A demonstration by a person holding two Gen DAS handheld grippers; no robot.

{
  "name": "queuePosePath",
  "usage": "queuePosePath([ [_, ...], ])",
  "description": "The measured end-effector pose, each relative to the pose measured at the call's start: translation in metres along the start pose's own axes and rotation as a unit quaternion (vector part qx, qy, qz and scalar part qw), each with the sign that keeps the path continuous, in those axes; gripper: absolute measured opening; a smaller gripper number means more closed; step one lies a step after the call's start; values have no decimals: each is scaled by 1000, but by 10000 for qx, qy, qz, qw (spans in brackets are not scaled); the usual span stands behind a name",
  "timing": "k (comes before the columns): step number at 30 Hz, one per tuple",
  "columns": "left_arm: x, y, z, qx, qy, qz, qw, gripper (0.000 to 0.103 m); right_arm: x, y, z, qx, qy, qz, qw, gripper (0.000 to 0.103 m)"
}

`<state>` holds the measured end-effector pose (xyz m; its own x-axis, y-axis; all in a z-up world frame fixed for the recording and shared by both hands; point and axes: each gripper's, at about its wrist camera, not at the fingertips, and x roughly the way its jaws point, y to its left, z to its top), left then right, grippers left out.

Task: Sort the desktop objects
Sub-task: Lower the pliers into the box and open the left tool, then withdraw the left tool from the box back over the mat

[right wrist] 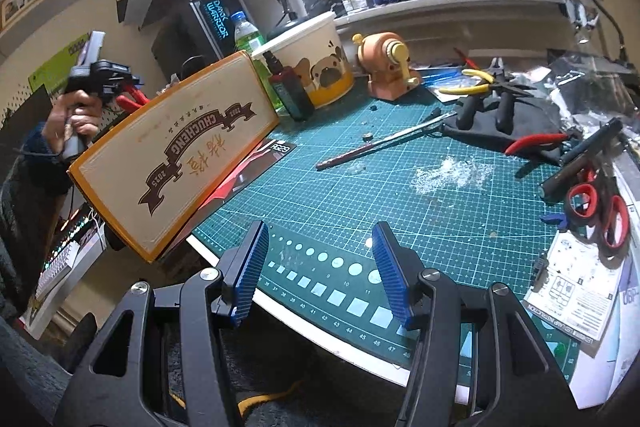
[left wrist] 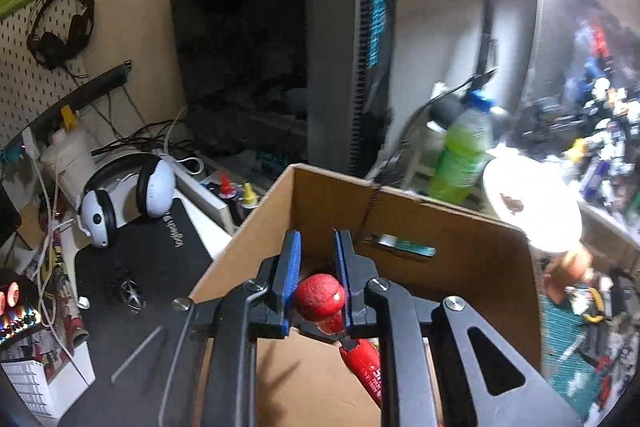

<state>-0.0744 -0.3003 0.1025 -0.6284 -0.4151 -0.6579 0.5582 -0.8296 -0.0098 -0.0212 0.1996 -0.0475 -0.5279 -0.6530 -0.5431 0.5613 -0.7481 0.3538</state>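
left tool (left wrist: 317,269): clamped on red-handled pliers (left wrist: 320,297), handle ends btwn pads, over brown cardboard box (left wrist: 452,227)
pliers: stiff, prob heavyish; rubbery handles grip OK
right tool (right wrist: 320,273): wide, nothing held, above green cutting mat (right wrist: 360,187)

My desk carries a green cutting mat (right wrist: 360,195) across the centre of the right wrist view. On it lie yellow-handled pliers (right wrist: 468,83) at upper right, red-handled scissors (right wrist: 600,211) at the right edge, and a tan pencil sharpener (right wrist: 390,67) near the top. A black mouse pad (left wrist: 160,259) sits lower left of the left wrist view, white headphones (left wrist: 124,195) on it.
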Motion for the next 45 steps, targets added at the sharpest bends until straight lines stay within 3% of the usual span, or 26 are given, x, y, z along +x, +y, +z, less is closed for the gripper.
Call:
queuePosePath([
  [3, 21, 0, -11, 6, 242, 244, 9994, 17, 3, -3, 0, 51, 1, -18, 10000, 52],
  [7, 43, 7, -24, -203, 769, 212, 9966, 17, 9, -8, 0, 122, 52, -48, 9999, 52],
  [11, 37, -2, -22, -61, 737, 239, 9970, 18, 15, -10, 1, 129, 132, -72, 9998, 52],
  [16, 37, -11, -26, -137, 1051, 79, 9943, 19, 22, -10, 4, 132, 184, -56, 9997, 52],
  [21, 6, -23, -9, 34, 577, 120, 9983, 19, 25, -4, 6, 100, 190, -47, 9998, 58],
  [25, -36, -28, 6, 190, -430, 328, 9984, 20, 25, -3, 8, 78, 170, -73, 9998, 59],
  [28, -70, -31, 9, 244, -1002, 268, 9943, 24, 19, -2, 11, 69, 84, -80, 9999, 59],
  [32, -134, -36, 2, 214, -1926, 17, 9810, 40, 10, 1, 13, 34, -15, -137, 9999, 59],
  [34, -169, -40, -7, 122, -2443, -131, 9695, 56, 4, 2, 15, 4, -79, -176, 9998, 59],
  [36, -199, -48, -18, 134, -2816, -354, 9588, 63, -1, 3, 16, 4, -113, -211, 9997, 59],
  [41, -243, -79, -55, 528, -3146, -1015, 9423, 76, -16, 9, 20, -81, -215, -308, 9993, 59],
  [45, -239, -108, -86, 839, -2757, -1647, 9433, 77, -32, 13, 20, -123, -354, -426, 9984, 65],
])
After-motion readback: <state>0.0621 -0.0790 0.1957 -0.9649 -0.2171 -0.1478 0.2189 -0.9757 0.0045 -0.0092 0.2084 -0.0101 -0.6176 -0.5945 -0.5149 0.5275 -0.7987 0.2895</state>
